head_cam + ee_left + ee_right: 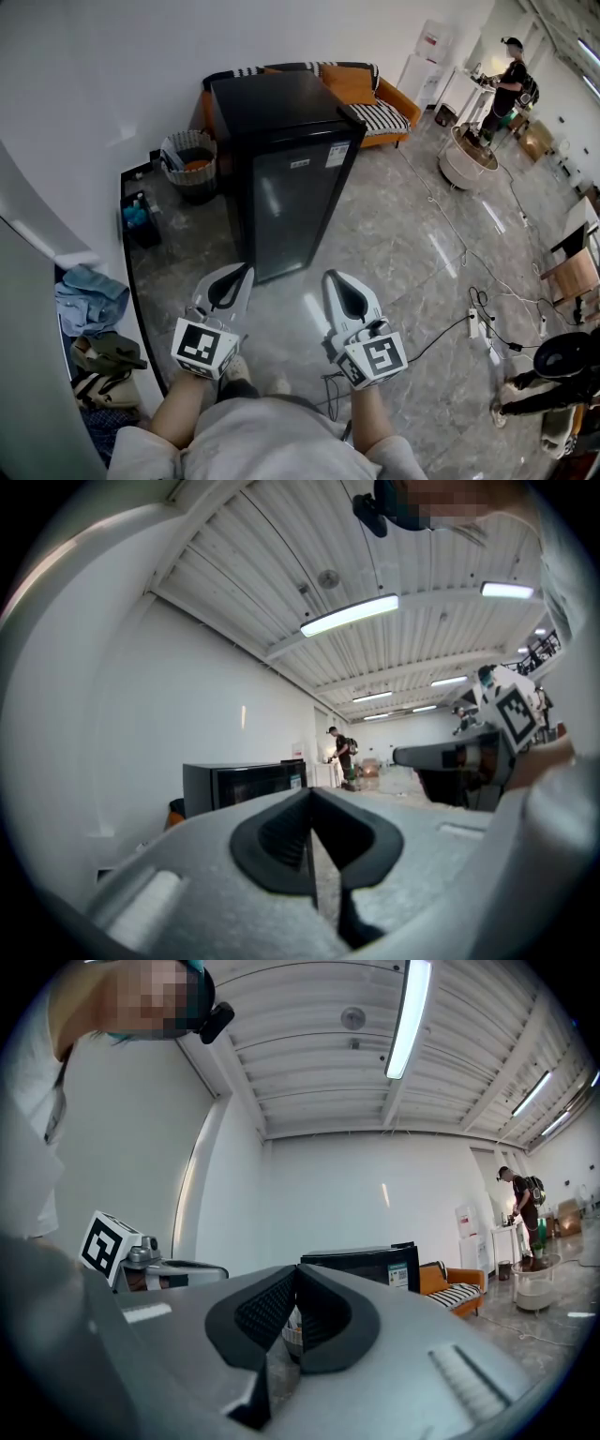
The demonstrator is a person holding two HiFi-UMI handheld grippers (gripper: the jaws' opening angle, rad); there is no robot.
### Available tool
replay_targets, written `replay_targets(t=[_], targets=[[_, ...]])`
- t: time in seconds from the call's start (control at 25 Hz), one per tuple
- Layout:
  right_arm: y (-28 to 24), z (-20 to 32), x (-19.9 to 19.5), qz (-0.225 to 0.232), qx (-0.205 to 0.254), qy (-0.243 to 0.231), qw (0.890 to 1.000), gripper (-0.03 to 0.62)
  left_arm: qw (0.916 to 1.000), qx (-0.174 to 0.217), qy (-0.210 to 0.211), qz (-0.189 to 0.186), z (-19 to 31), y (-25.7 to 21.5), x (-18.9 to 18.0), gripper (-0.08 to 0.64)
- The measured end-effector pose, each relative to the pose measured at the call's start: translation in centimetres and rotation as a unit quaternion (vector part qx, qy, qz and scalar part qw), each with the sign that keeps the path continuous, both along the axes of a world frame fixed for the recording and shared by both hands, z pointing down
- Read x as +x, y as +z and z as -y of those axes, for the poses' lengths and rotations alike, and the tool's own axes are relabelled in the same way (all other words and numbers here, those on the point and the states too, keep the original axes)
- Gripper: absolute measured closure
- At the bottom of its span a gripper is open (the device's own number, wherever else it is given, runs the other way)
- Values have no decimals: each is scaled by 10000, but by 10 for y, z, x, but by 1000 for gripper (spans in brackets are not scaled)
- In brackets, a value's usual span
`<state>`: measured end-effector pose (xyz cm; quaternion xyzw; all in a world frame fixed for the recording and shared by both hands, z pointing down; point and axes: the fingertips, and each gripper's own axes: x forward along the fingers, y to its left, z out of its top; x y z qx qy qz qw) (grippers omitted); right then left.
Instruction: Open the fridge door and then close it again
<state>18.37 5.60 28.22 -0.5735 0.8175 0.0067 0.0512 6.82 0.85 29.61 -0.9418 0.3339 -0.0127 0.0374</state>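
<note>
A small black fridge [286,159] with a dark glass door stands closed against the white wall; it also shows far off as the fridge [246,785] in the left gripper view and the fridge [367,1265] in the right gripper view. My left gripper [246,272] is held level a short way in front of the door, jaws shut and empty. My right gripper [332,277] hangs beside it, jaws also shut on nothing. Neither touches the fridge.
A wicker basket [190,159] and an orange striped sofa [375,103] flank the fridge. Clothes lie piled at the left [94,319]. Cables and a power strip [475,322] cross the marble floor at right. A person [506,86] stands at the far back right.
</note>
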Motion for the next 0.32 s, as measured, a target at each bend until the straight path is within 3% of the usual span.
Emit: replay_targets(t=[0.32], targets=[[-4,2,-9,49,62,-78,9999,594,10000,-20,-51,-28,3,1,-7,558]])
